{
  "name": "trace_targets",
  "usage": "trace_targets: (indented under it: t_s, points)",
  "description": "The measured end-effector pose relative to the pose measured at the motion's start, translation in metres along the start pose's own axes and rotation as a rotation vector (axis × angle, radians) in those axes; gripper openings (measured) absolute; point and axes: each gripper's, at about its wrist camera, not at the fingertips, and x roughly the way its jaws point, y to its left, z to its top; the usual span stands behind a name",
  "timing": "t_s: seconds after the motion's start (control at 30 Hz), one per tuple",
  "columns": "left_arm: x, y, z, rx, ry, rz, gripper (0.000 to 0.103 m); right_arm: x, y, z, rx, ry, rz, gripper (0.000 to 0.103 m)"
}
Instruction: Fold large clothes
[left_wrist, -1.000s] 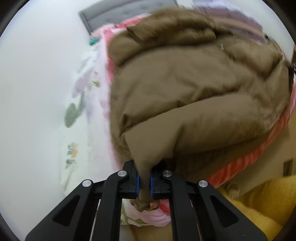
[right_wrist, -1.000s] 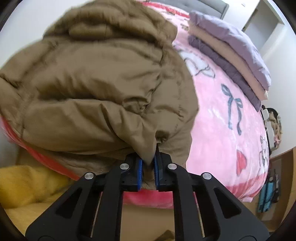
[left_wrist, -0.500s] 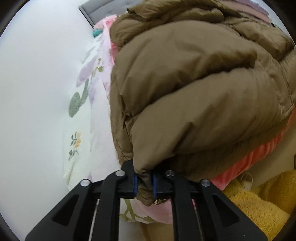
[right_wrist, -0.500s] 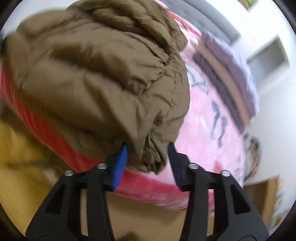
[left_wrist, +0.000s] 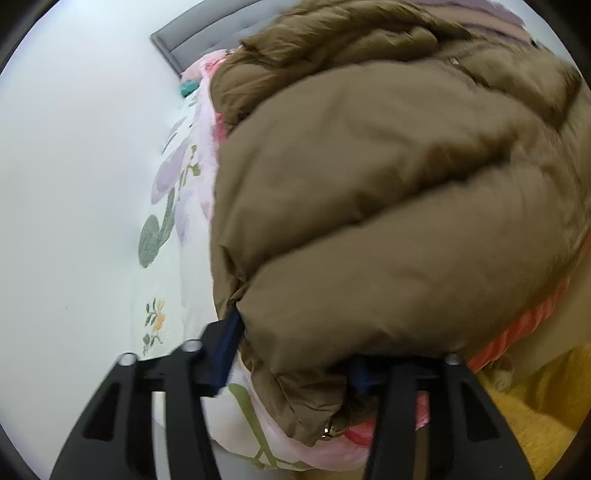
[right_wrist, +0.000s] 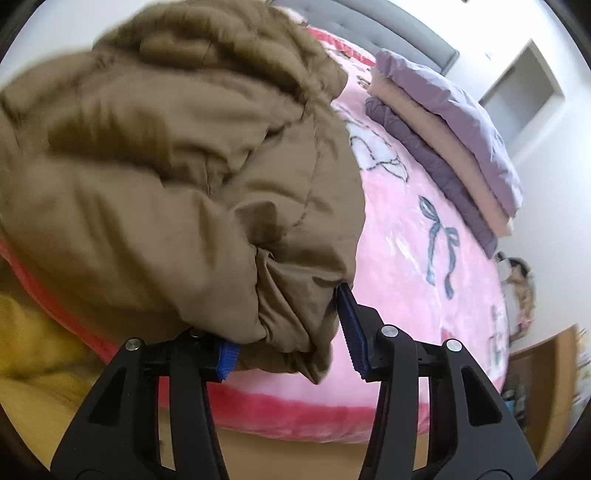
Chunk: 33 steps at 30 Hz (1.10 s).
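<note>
Left wrist: left gripper (left_wrist: 295, 354) jaws have just spread around the brown coat (left_wrist: 388, 206) on the bed (left_wrist: 173, 206); its hem could snag.

Right wrist: right gripper (right_wrist: 291, 343) jaws, narrowing yet apparently loose, may drag the fold.

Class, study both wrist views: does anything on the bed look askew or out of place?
Yes. The brown puffer jacket overhangs the near edge of the pink blanket, its corners bunched between both grippers' open jaws. The folded bedding stack lies tidy.
</note>
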Motion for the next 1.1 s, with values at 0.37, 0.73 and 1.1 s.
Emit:
trace_targets:
  t_s: [0.37,0.73,1.1]
  points:
    - [0.016,-0.009,0.005,0.038,0.061,0.045,0.054,0.043,0.002,-0.004,0.041,0.121,-0.033,0.030]
    - [-0.019,0.039,-0.004,0.024,0.023,0.086,0.017,0.002,-0.047,-0.001,0.140,0.196,-0.011,0.010]
    - [0.026,0.009,-0.021,0.026,0.134,0.097,0.016,0.042,-0.034,-0.024,0.251,0.225,-0.045,0.007]
